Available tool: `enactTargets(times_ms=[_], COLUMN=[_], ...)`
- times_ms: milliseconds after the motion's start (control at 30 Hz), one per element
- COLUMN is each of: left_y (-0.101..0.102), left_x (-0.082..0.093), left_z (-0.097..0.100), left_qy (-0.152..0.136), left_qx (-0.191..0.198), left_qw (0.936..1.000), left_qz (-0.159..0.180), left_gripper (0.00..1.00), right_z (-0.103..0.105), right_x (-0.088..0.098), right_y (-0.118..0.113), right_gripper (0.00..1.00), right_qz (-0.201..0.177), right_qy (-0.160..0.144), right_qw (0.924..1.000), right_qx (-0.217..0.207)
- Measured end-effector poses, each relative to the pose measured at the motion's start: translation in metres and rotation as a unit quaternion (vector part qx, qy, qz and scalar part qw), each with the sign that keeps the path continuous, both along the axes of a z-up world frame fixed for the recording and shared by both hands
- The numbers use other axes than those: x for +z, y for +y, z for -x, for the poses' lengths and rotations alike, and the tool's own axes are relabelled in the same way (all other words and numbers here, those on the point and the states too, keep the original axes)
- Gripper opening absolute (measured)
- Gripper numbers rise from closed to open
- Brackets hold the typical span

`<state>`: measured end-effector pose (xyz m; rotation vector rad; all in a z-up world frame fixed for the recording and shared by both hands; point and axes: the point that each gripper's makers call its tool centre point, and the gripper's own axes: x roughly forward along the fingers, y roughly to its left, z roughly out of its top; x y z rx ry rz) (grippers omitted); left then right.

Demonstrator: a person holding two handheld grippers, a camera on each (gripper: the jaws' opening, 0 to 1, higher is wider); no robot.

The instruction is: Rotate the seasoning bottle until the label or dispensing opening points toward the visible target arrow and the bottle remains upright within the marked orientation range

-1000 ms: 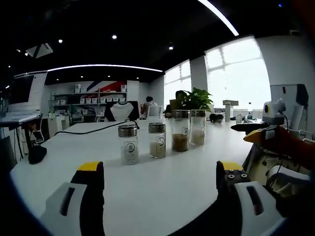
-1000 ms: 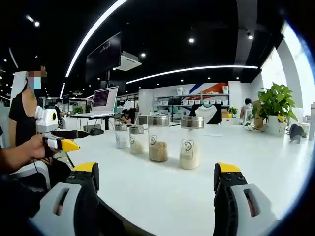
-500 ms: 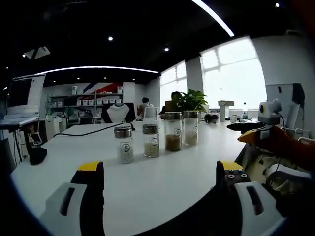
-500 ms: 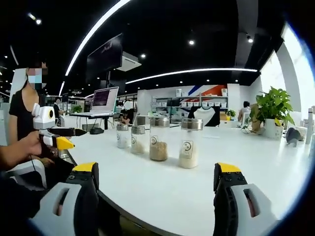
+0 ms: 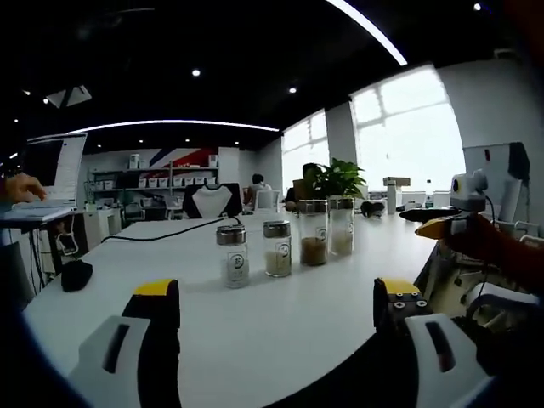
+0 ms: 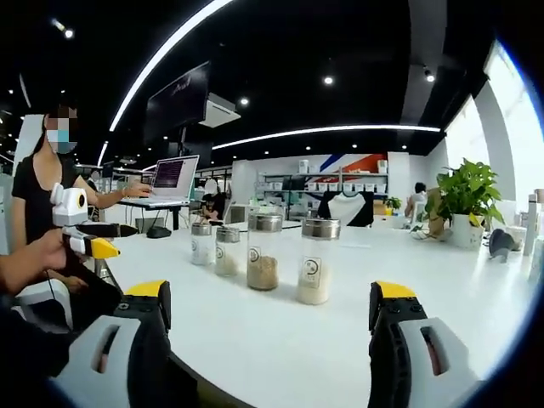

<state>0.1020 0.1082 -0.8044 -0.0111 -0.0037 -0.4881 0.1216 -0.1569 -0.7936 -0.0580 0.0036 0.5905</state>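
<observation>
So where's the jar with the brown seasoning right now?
In the right gripper view the brown-seasoning jar stands upright on the white table, second from the right in the row of four, beside the pale-seasoning jar.

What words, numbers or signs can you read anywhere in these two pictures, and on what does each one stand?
None can be read.
Seasoning bottles: each bears a small label with a round mark, too small to read.
Laptop: lit screen with lines of text, blurred.
Hanging black screen: faint writing, illegible.

Both views face the bottle row (image 5: 285, 246) from opposite table (image 6: 476, 289) ends
</observation>
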Motion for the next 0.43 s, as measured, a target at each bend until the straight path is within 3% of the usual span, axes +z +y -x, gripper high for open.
enactTargets(times_ms=[67,167,433], left_y=[-0.003,-0.007,-0.011], left_x=[-0.001,-0.004,-0.006], left_z=[0.002,0.002,0.001], left_qy=[-0.003,-0.008,-0.004], left_qx=[-0.008,-0.013,-0.017], left_qw=[1.0000,0.9999,0.9998], left_qz=[0.004,0.002,0.006], left_gripper=[1.00,1.00,1.00], right_z=[0.000,0.004,0.005], right_x=[-0.003,-0.001,-0.006], right_y=[-0.002,0.002,0.014], right_gripper=[0.99,0.99,0.99], right_qz=[0.003,-0.022,0.022], right_qy=[-0.001,-0.002,-0.010], right_qw=[0.9999,0.9998,0.9997], right_qx=[-0.010,-0.002,0.010])
